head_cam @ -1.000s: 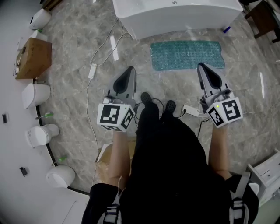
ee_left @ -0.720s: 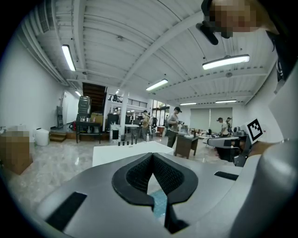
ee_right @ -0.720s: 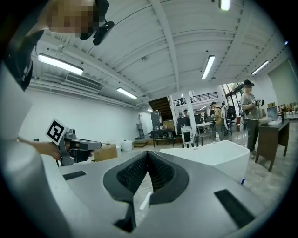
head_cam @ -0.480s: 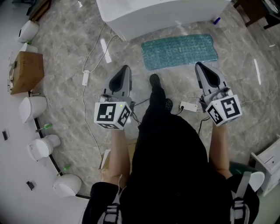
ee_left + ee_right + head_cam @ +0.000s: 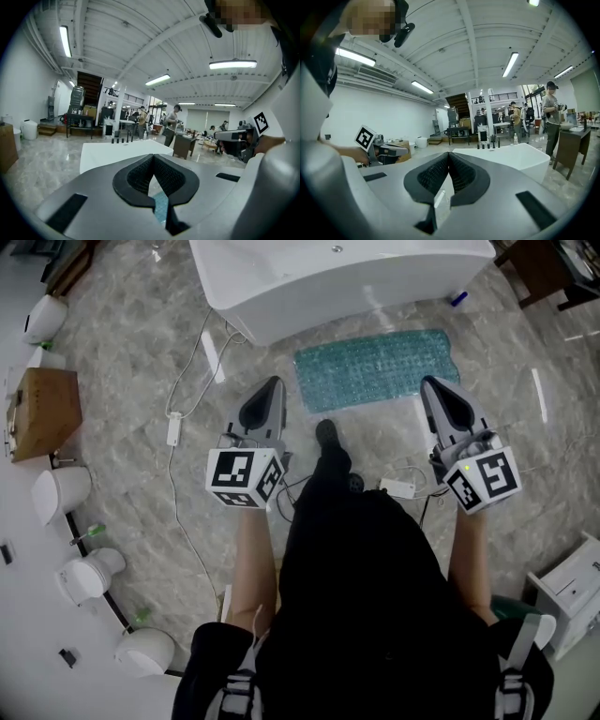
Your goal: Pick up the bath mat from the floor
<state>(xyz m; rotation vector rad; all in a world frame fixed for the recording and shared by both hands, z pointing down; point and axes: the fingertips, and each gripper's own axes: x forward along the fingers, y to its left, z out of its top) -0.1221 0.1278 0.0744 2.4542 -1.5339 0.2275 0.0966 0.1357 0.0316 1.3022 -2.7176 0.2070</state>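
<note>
Your left gripper point(image 5: 271, 388): jaws pressed together, nothing between them. Bath mat point(image 5: 375, 368): lying flat on the marble floor point(image 5: 131, 362), just beside the white tub point(image 5: 328, 282), ahead of both grippers. Your right gripper point(image 5: 436, 388): jaws together, empty.

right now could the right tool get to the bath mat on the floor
Probably yes. The bath mat lies flat and bare in front of the tub, with nothing between it and the right tool held up near its right end. The tool's jaws are together, so they would need to open.
</note>
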